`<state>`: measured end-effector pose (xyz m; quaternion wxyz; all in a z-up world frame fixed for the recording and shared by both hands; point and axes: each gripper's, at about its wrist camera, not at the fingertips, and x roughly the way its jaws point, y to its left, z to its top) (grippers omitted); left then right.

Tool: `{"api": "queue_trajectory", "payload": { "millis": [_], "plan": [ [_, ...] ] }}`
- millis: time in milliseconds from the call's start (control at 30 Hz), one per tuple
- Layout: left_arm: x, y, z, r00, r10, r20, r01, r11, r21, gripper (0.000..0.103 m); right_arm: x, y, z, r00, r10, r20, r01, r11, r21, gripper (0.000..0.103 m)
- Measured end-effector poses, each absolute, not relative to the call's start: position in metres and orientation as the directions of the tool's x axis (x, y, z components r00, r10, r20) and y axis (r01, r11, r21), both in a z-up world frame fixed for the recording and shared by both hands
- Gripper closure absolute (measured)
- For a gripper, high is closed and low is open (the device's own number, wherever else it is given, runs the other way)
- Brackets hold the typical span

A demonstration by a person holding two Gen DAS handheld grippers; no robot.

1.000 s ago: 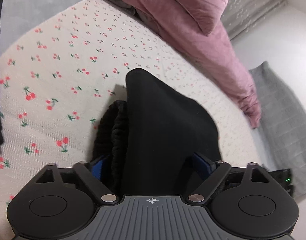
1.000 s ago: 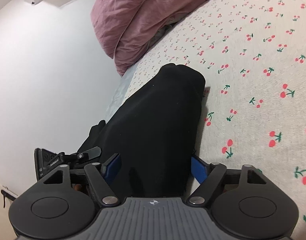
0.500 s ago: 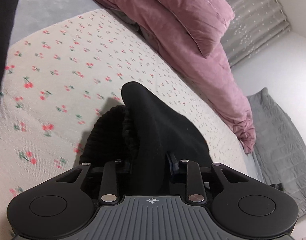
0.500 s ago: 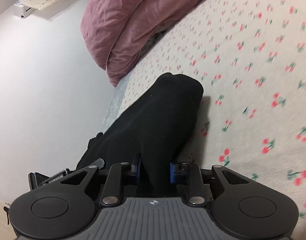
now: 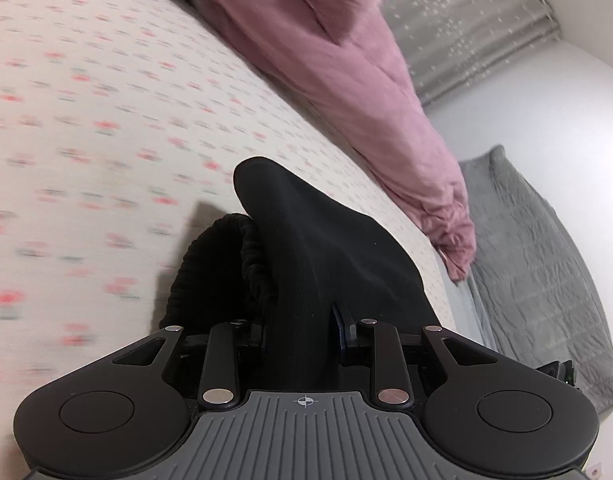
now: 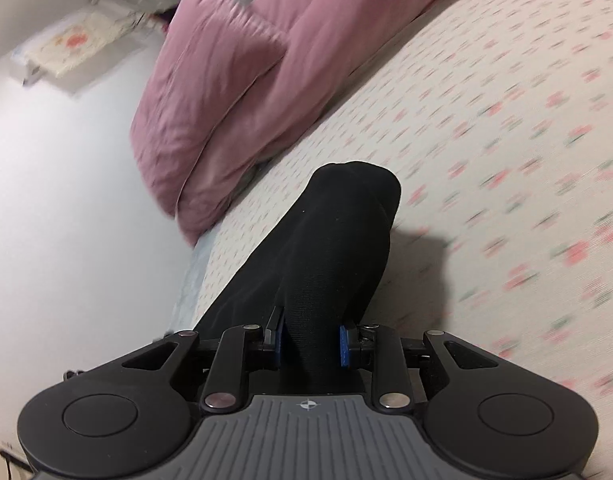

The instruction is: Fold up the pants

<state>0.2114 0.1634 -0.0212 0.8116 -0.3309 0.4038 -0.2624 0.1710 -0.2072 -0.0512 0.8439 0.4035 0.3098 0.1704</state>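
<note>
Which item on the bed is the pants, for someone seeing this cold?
Find the bed's cherry-print sheet, bordered by a mauve duvet. The pants are the black bundle on it, clamped in both grippers; the only black fabric there, with a ribbed band.

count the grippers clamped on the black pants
2. The left gripper pinches the black pants beside the ribbed waistband; the right gripper pinches another bunched part.

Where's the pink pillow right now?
In the right wrist view the pink pillow lies upper left, at the bed's edge beside the white wall, beyond the black pants.
</note>
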Motion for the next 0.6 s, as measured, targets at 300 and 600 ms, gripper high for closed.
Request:
{"api": "queue_trajectory", "payload": {
  "millis": [300, 600],
  "plan": [
    [0.235, 0.077, -0.031, 0.526, -0.734, -0.431, 0.214, 0.604, -0.768, 0.078, 0.176, -0.281, -0.049, 0.834, 0.449, -0.322, -0.027, 0.615, 0.788, 0.076],
    [0.271, 0.043, -0.063, 0.541, -0.717, -0.440, 0.163, 0.602, -0.781, 0.055, 0.213, -0.294, -0.078, 0.877, 0.241, -0.417, 0.123, 0.725, 0.678, 0.046]
  ]
}}
